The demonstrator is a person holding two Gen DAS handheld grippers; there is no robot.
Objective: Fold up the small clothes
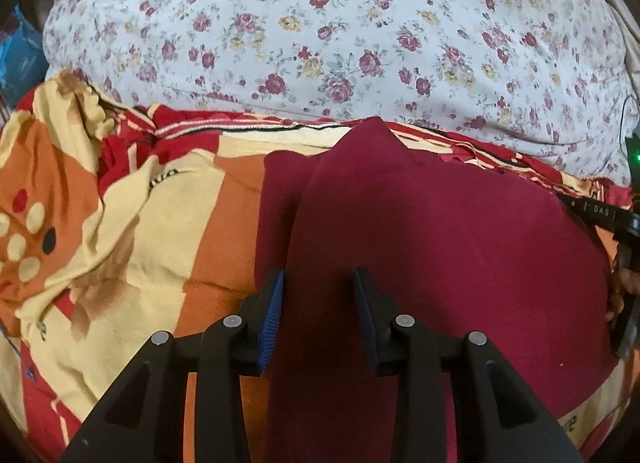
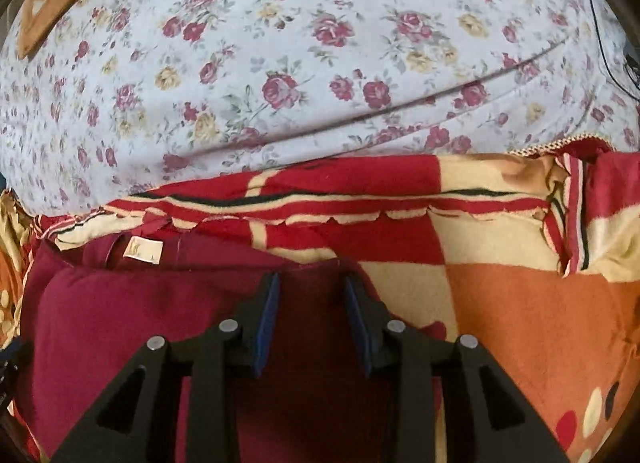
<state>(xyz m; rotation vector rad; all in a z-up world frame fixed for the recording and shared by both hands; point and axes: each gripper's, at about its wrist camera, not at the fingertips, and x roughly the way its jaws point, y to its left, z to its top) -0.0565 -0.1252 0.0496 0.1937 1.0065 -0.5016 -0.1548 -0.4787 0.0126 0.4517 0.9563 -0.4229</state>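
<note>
Maroon garment [image 1: 440, 247] cut off below, small label [image 2: 142, 251] print unreadable; blanket [image 1: 132, 231] lettering partly hidden

Left gripper [image 1: 319, 277] jaws apart, right gripper [image 2: 311, 281] likewise

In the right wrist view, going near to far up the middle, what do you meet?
Right gripper, jaws open → maroon garment → red, cream and orange blanket → floral sheet.
</note>
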